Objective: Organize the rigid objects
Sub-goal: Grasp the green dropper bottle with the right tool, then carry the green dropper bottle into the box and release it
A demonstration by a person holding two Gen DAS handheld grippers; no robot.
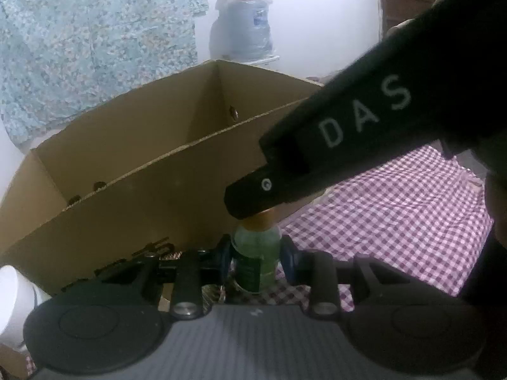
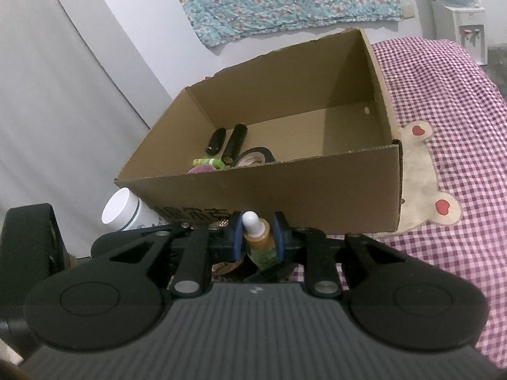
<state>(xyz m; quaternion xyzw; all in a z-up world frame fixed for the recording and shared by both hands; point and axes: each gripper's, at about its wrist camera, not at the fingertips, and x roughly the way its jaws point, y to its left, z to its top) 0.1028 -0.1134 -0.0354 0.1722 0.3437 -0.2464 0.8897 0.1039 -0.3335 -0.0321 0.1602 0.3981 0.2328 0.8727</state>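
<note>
Small dropper bottle [image 1: 256, 253]: light, rigid, slick. My left fingers [image 1: 225, 258] clamp its green body; right fingers [image 2: 278, 234] pinch the amber neck under the white tip.

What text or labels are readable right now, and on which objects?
"DAS": white letters on the side of the right gripper.
Cardboard box: dark print low on its front wall, half hidden, unreadable.
Small bottle: green label, print too blurred to read.
Water dispenser: small marks, too small to read.
</note>
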